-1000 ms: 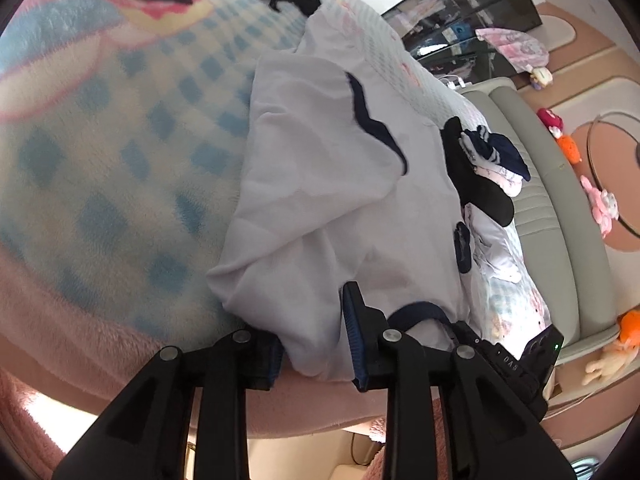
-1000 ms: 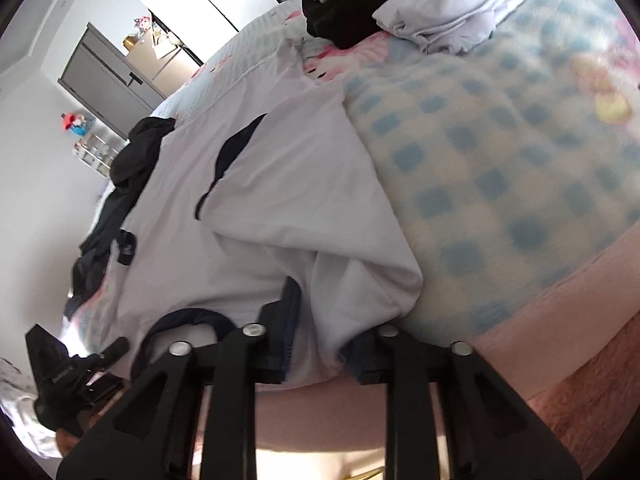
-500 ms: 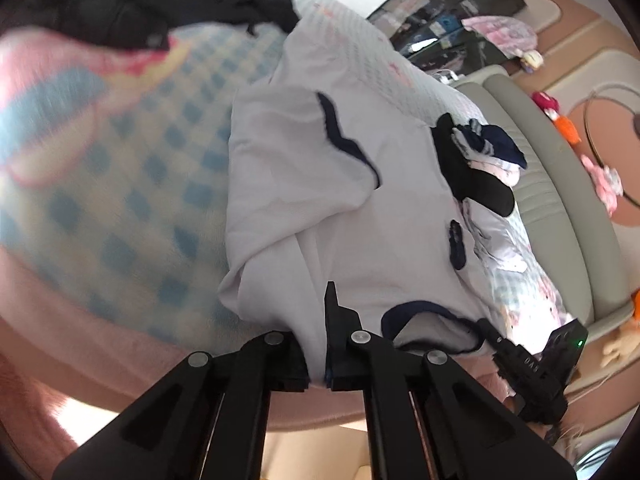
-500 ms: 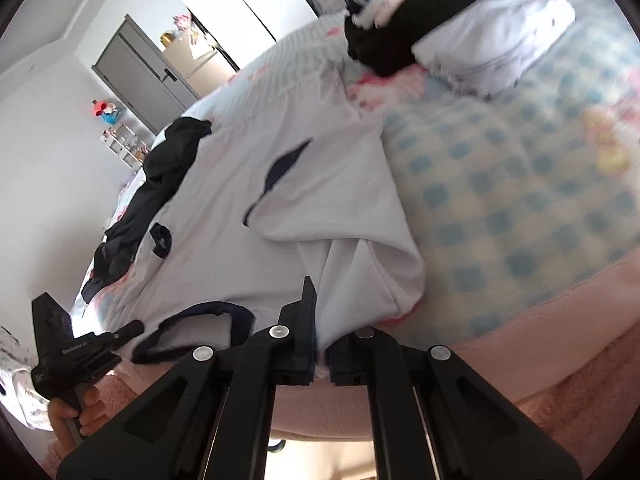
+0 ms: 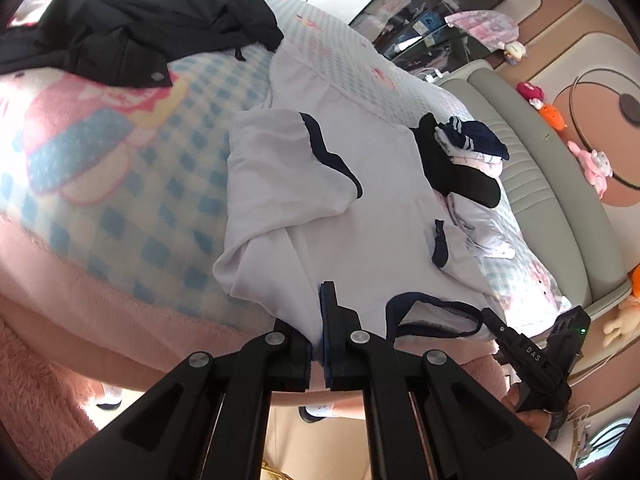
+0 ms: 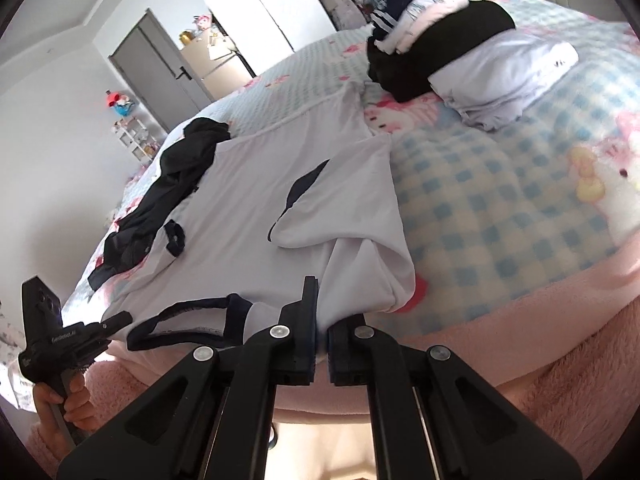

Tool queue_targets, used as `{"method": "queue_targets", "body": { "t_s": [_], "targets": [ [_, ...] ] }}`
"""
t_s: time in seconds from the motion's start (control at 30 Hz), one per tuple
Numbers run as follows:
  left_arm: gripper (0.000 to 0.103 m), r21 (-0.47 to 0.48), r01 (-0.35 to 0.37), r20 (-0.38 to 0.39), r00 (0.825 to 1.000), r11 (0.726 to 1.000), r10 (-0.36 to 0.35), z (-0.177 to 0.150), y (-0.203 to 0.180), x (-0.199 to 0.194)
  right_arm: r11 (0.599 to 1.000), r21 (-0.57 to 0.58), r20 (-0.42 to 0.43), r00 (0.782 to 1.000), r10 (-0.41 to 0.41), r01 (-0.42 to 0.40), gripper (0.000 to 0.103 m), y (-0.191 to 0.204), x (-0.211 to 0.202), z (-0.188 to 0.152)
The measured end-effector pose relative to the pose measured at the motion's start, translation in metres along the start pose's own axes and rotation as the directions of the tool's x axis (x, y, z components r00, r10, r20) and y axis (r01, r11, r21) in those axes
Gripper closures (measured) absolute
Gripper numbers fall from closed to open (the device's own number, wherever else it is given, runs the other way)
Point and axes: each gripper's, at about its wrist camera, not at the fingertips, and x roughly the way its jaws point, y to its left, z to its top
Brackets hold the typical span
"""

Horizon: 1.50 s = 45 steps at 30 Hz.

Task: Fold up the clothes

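A white T-shirt with navy trim [image 5: 372, 216] lies spread on the bed, both sleeves folded inward; it also shows in the right wrist view [image 6: 272, 204]. My left gripper [image 5: 318, 340] is shut on the shirt's shoulder edge at the near left of the navy collar [image 5: 432, 312]. My right gripper [image 6: 322, 332] is shut on the other shoulder edge, right of the collar [image 6: 188, 320]. Each gripper appears in the other's view: the right one [image 5: 532, 360] and the left one [image 6: 68, 336].
A checked pink and blue blanket [image 5: 120, 184] covers the bed. A black garment [image 5: 152, 28] lies at the far left. A stack of folded clothes [image 6: 452, 40] sits at the right by a grey headboard [image 5: 560, 200]. Plush toys lie on the floor [image 5: 596, 164].
Both grippers closed from open onto the shirt's shoulder edges and have pulled back a little toward the bed's near edge.
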Motion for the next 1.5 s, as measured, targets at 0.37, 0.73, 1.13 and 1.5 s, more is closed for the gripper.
{"method": "queue_targets", "body": {
  "t_s": [0.37, 0.73, 1.13, 1.5],
  "targets": [
    [0.099, 0.043, -0.004, -0.024, 1.0, 0.999, 0.005, -0.007, 0.0, -0.014, 1.0, 0.008, 0.024, 1.0, 0.019, -0.02, 0.101, 0.002, -0.02, -0.007],
    [0.099, 0.117, -0.005, -0.086, 0.996, 0.993, 0.015, -0.016, -0.006, -0.023, 0.999, 0.018, 0.009, 0.999, 0.031, -0.031, 0.101, 0.002, -0.04, -0.019],
    [0.099, 0.238, 0.068, -0.228, 0.974, 0.969, -0.013, 0.072, -0.034, 0.03, 0.998, -0.006, -0.006, 0.998, 0.068, -0.068, 0.1, 0.012, -0.012, 0.036],
    [0.043, 0.044, -0.062, -0.219, 0.973, 0.997, 0.07, 0.209, -0.01, 0.157, 0.997, 0.074, -0.121, 0.993, -0.017, 0.026, 0.081, -0.012, 0.129, 0.154]
  ]
}}
